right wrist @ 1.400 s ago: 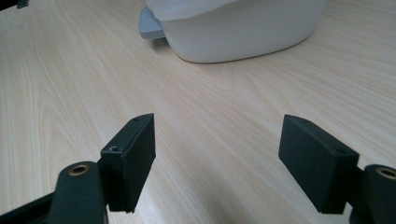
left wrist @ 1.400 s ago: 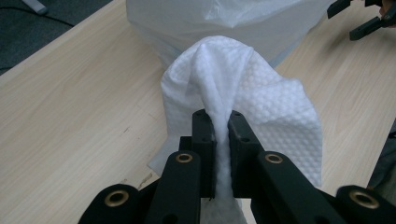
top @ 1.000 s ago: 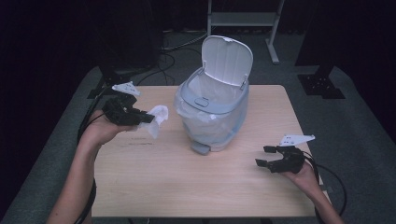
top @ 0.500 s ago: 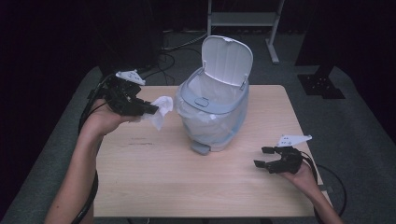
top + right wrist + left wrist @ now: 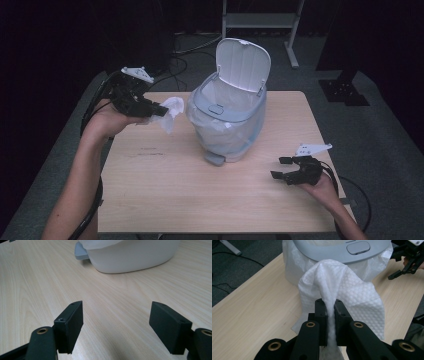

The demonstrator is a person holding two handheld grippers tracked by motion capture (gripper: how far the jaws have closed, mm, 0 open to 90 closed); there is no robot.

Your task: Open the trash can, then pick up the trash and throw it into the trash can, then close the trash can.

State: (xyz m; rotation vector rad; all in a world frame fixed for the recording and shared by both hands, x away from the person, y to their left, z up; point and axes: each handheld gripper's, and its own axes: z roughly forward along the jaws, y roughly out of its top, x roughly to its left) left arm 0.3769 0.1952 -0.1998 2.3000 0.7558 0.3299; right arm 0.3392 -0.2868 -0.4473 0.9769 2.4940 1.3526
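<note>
Paper towel (image 5: 342, 287), white and dimpled, is pinched tight between the jaws of the left gripper (image 5: 159, 109), and it spills out in front of them in a crumpled fold, hanging clear above the wooden table (image 5: 165, 185). Look past those jaws in the left gripper view and the bin (image 5: 337, 255) sits just ahead, its grey rim (image 5: 319, 251) and push-button (image 5: 358, 247) right beyond the towel's top edge. From the high view, the small bin (image 5: 230, 125) stands near the middle of the table, lined with a thin plastic bag (image 5: 225, 137), its white lid (image 5: 243, 64) flipped upright at the back. The towel (image 5: 170, 111) is held just beside the bin's rim, off to the left gripper's front, not touching it as far as I can make out. Over on the other side, the right gripper (image 5: 281, 167) is low over the tabletop, jaws spread wide with nothing between them. In its own view, bare wood grain lies between the two black pads (image 5: 72, 320), and the bin's white base (image 5: 130, 257) with its grey foot pedal (image 5: 80, 251) sits well ahead.
</note>
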